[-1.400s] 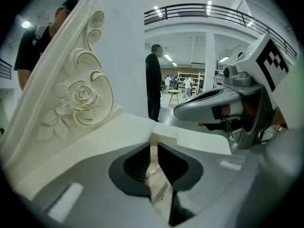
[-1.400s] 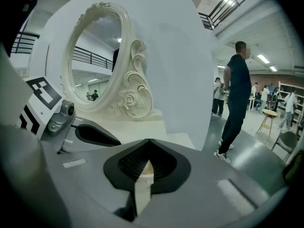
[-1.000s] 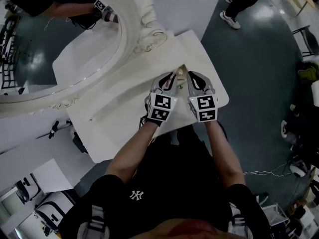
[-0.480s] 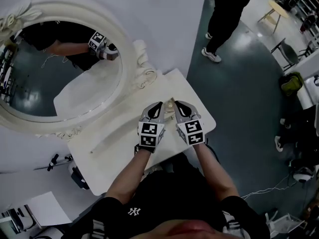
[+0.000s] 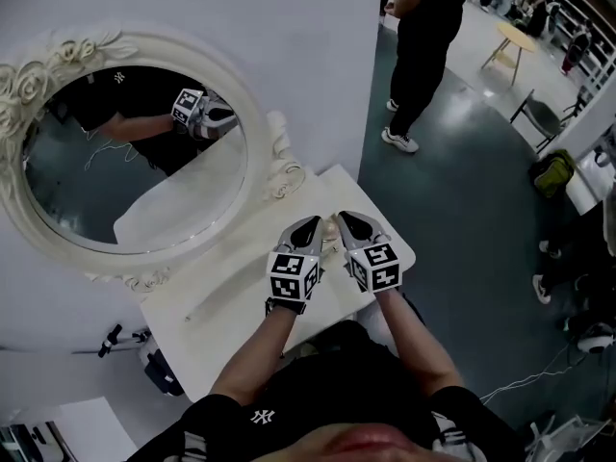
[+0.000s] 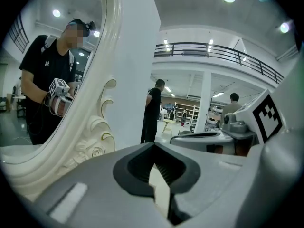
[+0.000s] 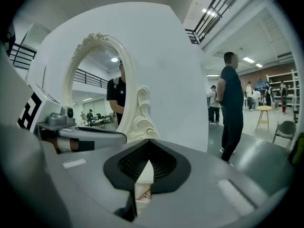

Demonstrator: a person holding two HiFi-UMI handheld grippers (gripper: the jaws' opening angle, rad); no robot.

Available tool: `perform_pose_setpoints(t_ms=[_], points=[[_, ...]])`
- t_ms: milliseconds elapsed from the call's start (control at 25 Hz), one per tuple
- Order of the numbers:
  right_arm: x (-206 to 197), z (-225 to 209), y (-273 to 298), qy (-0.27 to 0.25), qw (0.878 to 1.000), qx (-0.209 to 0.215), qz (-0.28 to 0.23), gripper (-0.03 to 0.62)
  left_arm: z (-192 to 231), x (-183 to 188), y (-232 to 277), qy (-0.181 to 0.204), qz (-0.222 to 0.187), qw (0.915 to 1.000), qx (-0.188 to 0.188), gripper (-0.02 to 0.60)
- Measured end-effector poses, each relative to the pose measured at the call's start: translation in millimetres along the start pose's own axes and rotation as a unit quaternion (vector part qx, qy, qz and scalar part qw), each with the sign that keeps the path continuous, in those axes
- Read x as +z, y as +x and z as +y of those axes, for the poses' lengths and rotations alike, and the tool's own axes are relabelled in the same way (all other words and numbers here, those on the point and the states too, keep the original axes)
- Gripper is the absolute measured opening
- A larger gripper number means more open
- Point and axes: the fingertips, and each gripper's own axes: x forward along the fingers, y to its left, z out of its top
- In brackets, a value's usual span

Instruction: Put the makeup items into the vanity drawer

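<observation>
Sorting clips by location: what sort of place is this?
Probably a staged vanity corner in a large open hall: a cream vanity table and ornate oval mirror stand against a white panel, with a railed mezzanine and a bystander beyond.

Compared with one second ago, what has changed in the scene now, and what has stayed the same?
The left hand-held gripper and the right hand-held gripper seem to have lifted together, away from the far edge of the vanity top. Nothing was taken hold of or let go. They stay side by side, jaws shut and empty; the mirror has not moved.
</observation>
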Motion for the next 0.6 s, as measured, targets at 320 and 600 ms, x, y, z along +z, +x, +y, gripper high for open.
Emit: perform_pose_setpoints(t_ms=[320, 600], points=[[17, 9, -19, -0.011, 1.000, -0.005, -0.015, 0.025, -19, 21, -15, -0.009, -0.015, 0.9994, -0.029, 0.000], [35, 16, -28, -0.021, 0.999, -0.008, -0.031, 0.025, -31, 35, -27, -0.007, -0.028, 0.9987, -0.042, 0.000]])
